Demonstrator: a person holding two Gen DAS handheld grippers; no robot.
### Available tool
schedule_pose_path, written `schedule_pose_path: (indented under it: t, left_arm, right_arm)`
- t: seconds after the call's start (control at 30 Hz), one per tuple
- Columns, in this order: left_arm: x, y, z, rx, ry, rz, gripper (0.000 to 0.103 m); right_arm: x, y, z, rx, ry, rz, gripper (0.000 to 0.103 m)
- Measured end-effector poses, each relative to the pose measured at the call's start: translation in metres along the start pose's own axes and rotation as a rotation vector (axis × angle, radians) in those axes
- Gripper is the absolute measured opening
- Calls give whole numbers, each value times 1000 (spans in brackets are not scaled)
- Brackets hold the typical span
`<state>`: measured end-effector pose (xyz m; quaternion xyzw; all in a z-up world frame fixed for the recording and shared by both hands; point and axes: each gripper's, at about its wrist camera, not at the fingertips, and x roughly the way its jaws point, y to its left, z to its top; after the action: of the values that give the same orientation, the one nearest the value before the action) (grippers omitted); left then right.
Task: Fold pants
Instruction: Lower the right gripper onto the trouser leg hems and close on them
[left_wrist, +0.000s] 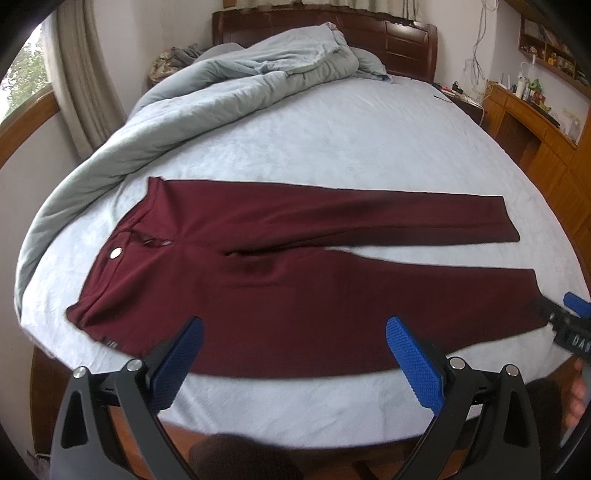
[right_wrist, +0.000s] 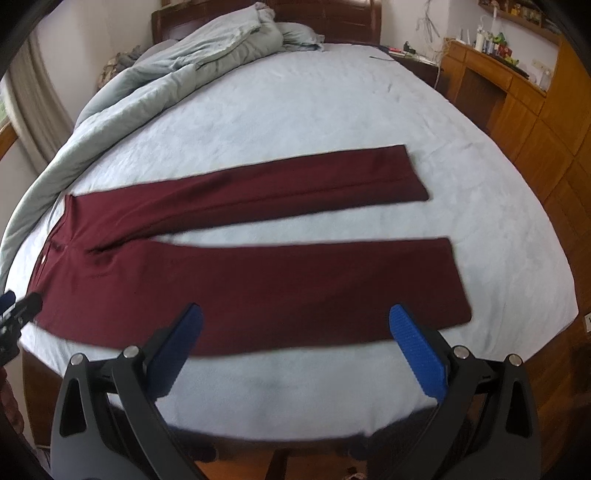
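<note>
Maroon pants (left_wrist: 295, 295) lie flat on the bed (left_wrist: 332, 147), spread out lengthwise across its near part, waist to the left and both legs running to the right. The legs are apart, with a wedge of pale blue sheet showing between them; in the right wrist view the far leg (right_wrist: 295, 184) angles away from the near leg (right_wrist: 295, 291). A metal button (left_wrist: 116, 253) sits at the waistband, beside the open fly.

The left hand-held gripper (left_wrist: 294, 345) hangs above the near edge of the pants near the waist end, its blue fingers (left_wrist: 413, 365) spread wide with nothing between them. The right hand-held gripper (right_wrist: 295, 338) hangs above the near leg toward the cuff end, its fingers (right_wrist: 417, 354) likewise spread wide and empty. Neither touches the cloth.

A grey quilt (left_wrist: 221, 92) is bunched along the left side of the bed up to the dark wooden headboard (left_wrist: 369, 40). Wooden cabinets (left_wrist: 535, 147) stand to the right.
</note>
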<state>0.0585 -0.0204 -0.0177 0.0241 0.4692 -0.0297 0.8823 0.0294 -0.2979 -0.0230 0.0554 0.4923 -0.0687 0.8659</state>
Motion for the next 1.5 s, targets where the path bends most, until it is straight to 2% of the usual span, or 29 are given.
schedule_pose_path:
  t: [0.2,0.33,0.43,0.53,0.67,0.77,0.9,0.97,1.17,1.23,1.3,1.37,1.5]
  left_arm:
    - [51,-38,61,-4,-7,-69,99]
    - [97,-67,106,-2,-21,-101,99]
    - [138,-95,131,27,-4,-112,99]
    - [175,-120,149,32,14,-133,99]
    - [212,-147,161,38,45,-167,99]
    - [228,-164,165,57,46,-183,99]
    - [238,-178,167,80,44,-197,99]
    - [240,-183,166,93,47,-211,99]
    - [236,-200,167,162,47,-259,99]
    - [235,-205,168,189,49,-270,99]
    - [233,-211,169,229,50,-289,99]
    - [236,-216,170,268,56,-309,99]
    - [241,-226,171,343,70,-363,99]
  right_arm:
    - [48,-68,85,0,-15,-46,101]
    - [121,-113,149,-11,69,-61,101]
    - [179,-139,180,-17,146,-74,101]
    - [225,-160,198,-20,184,-98,101]
    - [265,-182,212,-2,221,-46,100]
    - [288,-187,218,-42,237,-5,100]
    - [306,-194,216,-73,288,57,101]
    - [309,-200,216,-60,284,91,101]
    - [303,-194,212,-145,271,96,100]
    - [296,-191,207,-180,248,99,84]
    - [287,-190,205,-204,222,131,42]
    - [276,-188,206,-209,215,154,23]
    - [251,-192,205,-217,164,224,22]
